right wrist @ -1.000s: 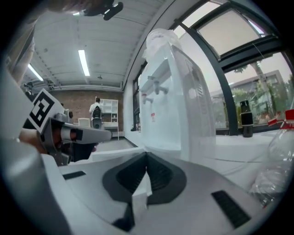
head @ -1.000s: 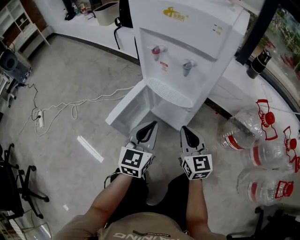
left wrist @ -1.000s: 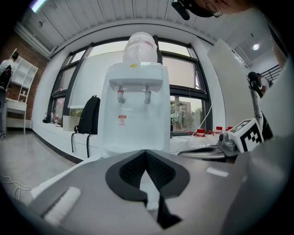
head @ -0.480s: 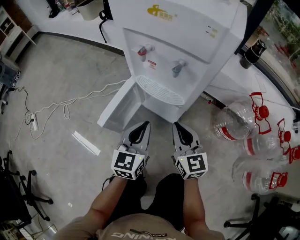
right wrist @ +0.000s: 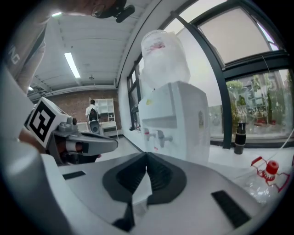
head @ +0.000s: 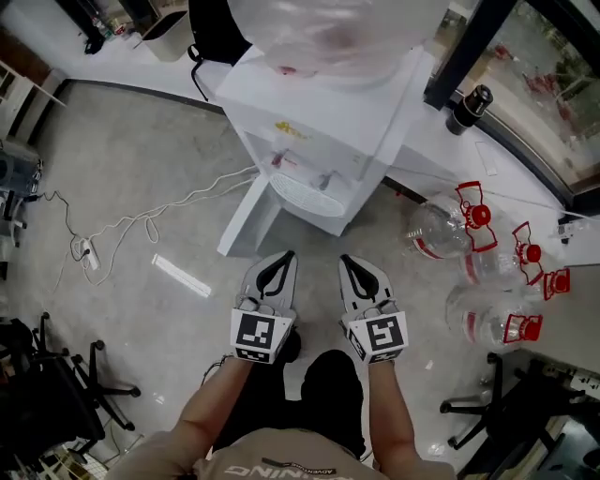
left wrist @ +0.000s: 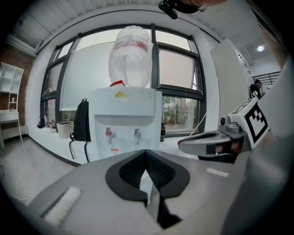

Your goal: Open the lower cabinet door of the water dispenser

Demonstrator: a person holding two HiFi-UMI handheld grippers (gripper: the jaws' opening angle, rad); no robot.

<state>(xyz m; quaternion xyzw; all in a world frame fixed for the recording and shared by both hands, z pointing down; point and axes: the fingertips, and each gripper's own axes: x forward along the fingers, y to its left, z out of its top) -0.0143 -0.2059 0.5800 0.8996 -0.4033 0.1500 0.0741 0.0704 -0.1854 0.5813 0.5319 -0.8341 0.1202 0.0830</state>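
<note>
- The white water dispenser, topped by a clear upturned bottle, stands at 12 o'clock from both grippers, well apart from them.
- Its white lower cabinet door stands swung open at 11 o'clock from the left gripper.
- The left gripper's jaws are clenched together on nothing.
- The right gripper, just beside it, is likewise clenched and empty.
- Clear plastic bottles with red handles lie on the floor at 2 o'clock.

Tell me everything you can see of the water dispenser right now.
The water dispenser is a white, plastic-looking floor unit standing upright on the grey floor. An inverted clear bottle sits on top. Its front carries a yellow logo, a red tap and a grey tap above a ribbed drip tray. Its lower cabinet door hangs open to the view's left.
</note>
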